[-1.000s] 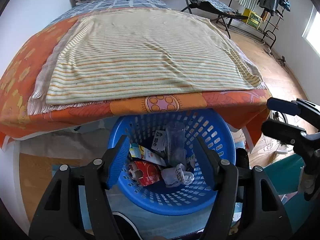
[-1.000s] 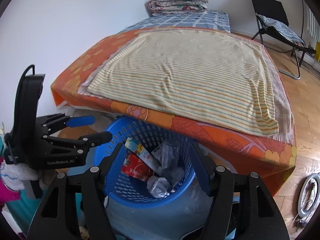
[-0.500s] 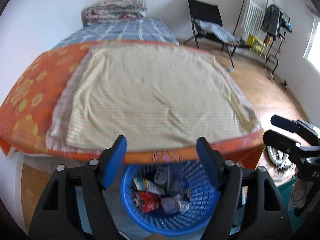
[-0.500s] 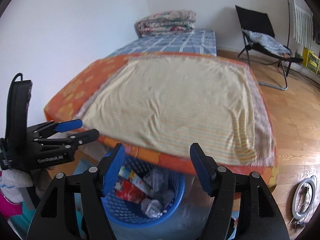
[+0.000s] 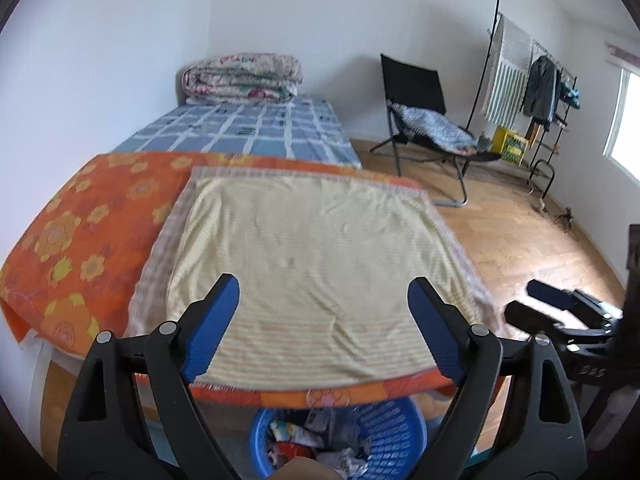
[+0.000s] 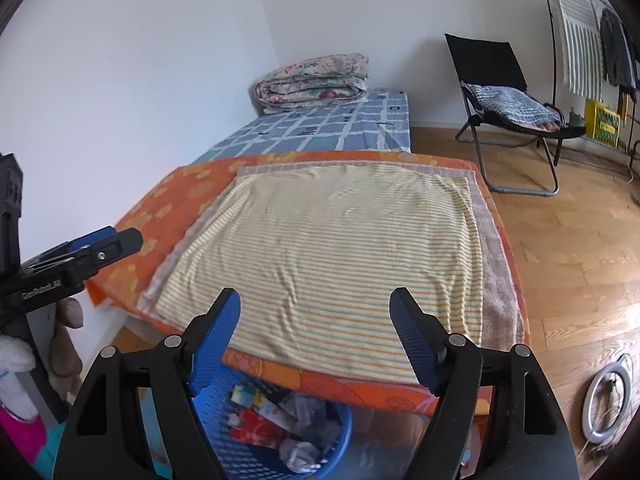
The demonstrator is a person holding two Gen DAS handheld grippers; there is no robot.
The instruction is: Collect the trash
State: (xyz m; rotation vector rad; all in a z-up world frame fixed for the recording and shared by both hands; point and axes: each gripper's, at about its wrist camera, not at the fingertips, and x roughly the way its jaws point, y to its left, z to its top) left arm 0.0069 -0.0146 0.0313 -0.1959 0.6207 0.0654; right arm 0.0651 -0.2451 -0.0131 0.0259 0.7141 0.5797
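Below, upright blue basket [image 6: 256, 456], mouth upward, trash [image 6: 280, 416] jumbled inside

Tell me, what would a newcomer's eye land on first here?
Probably the bright orange flowered bedspread with a pale yellow striped cloth spread across the bed. Below its near edge sits a round blue plastic basket full of wrappers, framed by the open blue-padded right tongs.
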